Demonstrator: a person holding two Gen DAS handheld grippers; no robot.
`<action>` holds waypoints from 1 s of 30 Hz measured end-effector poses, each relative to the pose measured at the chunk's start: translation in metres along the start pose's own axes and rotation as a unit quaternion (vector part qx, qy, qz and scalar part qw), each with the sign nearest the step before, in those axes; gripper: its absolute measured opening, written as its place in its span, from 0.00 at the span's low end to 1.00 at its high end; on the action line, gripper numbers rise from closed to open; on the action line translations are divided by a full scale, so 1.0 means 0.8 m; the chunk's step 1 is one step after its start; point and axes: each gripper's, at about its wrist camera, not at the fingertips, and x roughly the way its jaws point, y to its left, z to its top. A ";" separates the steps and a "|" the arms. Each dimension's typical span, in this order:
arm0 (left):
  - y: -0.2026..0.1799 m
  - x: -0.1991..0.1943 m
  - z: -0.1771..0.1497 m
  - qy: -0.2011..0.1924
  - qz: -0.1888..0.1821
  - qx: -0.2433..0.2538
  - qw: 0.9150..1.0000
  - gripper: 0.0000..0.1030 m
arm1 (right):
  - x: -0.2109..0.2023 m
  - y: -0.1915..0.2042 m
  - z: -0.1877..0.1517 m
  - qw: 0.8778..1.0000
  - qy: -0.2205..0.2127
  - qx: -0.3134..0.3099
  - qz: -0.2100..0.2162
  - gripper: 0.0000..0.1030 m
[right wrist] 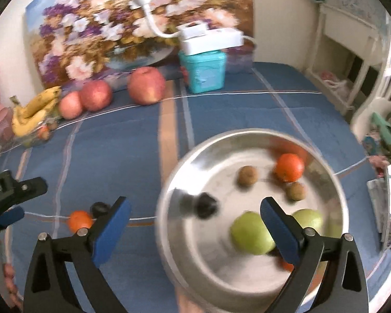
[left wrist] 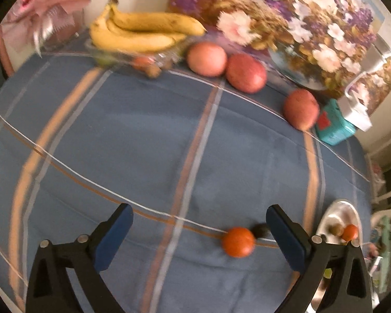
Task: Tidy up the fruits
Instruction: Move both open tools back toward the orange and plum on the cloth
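Note:
A metal bowl (right wrist: 333,203) on the blue checked tablecloth holds an orange (right wrist: 289,167), two kiwis (right wrist: 247,175), two green apples (right wrist: 251,233) and a dark fruit (right wrist: 207,204). My right gripper (right wrist: 195,224) is open and empty just above the bowl's near side. My left gripper (left wrist: 199,232) is open and empty, with a loose orange (left wrist: 238,241) and a small dark fruit (left wrist: 260,230) lying between its fingers near the right one. The same orange (right wrist: 80,220) shows in the right wrist view. Three red apples (left wrist: 246,73) and bananas (left wrist: 140,32) lie at the back.
A flower painting (left wrist: 286,20) leans on the back wall. A teal box (right wrist: 203,71) with a white device on top stands at the back right. A clear dish (left wrist: 133,57) sits under the bananas. The bowl (left wrist: 352,214) is right of the left gripper. White furniture (right wrist: 346,52) stands beyond the table.

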 end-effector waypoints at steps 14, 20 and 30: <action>0.046 -0.009 0.024 -0.036 0.058 -0.008 0.998 1.00 | 0.009 0.072 -0.001 0.998 0.033 -0.023 0.057 0.96; 0.048 0.001 0.019 -0.025 0.056 -0.006 0.998 1.00 | 0.020 0.085 -0.002 0.996 0.047 -0.011 0.068 0.96; 0.045 0.015 0.017 -0.004 0.056 -0.006 0.998 1.00 | 0.036 0.097 -0.006 0.996 0.057 -0.036 0.061 0.96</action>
